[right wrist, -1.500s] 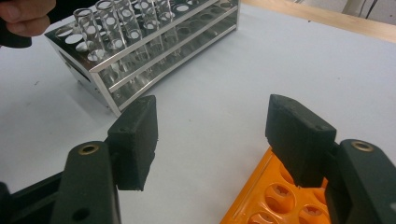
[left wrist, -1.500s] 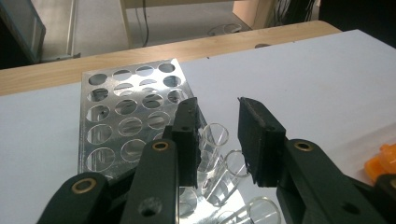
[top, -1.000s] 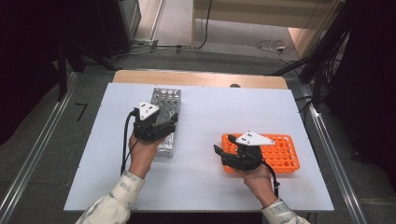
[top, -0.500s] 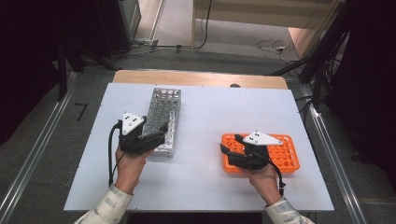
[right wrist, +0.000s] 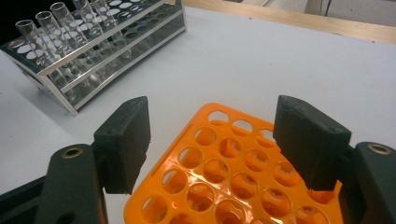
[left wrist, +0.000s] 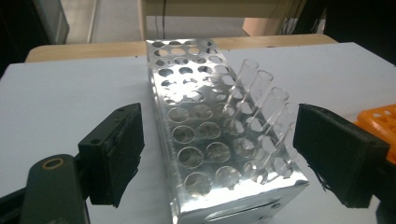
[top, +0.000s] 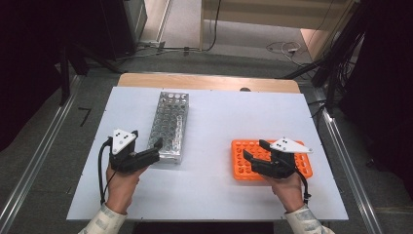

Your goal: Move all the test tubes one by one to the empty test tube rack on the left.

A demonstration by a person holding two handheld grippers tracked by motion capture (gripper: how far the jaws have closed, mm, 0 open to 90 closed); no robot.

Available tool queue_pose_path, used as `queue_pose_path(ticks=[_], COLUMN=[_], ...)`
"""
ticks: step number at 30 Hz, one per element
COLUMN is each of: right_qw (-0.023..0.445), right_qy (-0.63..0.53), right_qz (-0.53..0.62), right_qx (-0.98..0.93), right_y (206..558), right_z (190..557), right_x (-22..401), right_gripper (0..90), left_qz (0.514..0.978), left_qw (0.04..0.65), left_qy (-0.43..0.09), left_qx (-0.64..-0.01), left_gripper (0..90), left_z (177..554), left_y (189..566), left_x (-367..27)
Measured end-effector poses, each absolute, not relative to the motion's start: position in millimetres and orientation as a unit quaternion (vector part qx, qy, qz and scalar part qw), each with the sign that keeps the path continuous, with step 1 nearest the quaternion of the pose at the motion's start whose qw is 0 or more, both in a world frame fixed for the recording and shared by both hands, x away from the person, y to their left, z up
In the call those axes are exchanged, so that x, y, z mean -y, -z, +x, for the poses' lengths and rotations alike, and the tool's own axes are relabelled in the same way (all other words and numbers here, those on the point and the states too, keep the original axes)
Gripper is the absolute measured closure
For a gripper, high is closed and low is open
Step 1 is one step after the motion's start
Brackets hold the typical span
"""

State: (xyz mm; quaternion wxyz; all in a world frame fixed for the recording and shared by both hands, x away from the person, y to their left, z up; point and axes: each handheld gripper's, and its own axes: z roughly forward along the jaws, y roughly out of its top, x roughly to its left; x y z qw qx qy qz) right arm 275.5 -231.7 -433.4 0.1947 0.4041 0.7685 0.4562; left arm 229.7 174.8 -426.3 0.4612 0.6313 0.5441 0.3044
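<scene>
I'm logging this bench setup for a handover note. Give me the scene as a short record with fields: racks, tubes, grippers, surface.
surface: white table top
metal rack: left of centre, long side running away from the person
glass tubes: four, standing in one edge row of the metal rack
orange rack: right side, holes look empty
left gripper: open, jaws just opened wider, nothing between the pads, at the metal rack's near end
right gripper: open, jaws just opened wider, over the orange rack, holding nothing

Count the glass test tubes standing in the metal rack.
4 glass test tubes, all in one row along one long edge of the metal rack, toward its near end. None seem hidden.
</scene>
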Motion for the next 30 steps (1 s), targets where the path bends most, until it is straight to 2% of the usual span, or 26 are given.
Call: queue_pose_path(ticks=[30], right_qw=[0.219], right_qy=[-0.452], right_qz=[0.433], right_qx=[-0.748], right_y=[436.5], right_z=[263.9], right_x=[280.4], right_gripper=[23.6], left_qz=[0.599], left_qw=[0.44], left_qy=[-0.318], left_qx=[-0.589], left_gripper=[13.6], left_z=[203.6], left_y=[450.4], left_x=[-221.0])
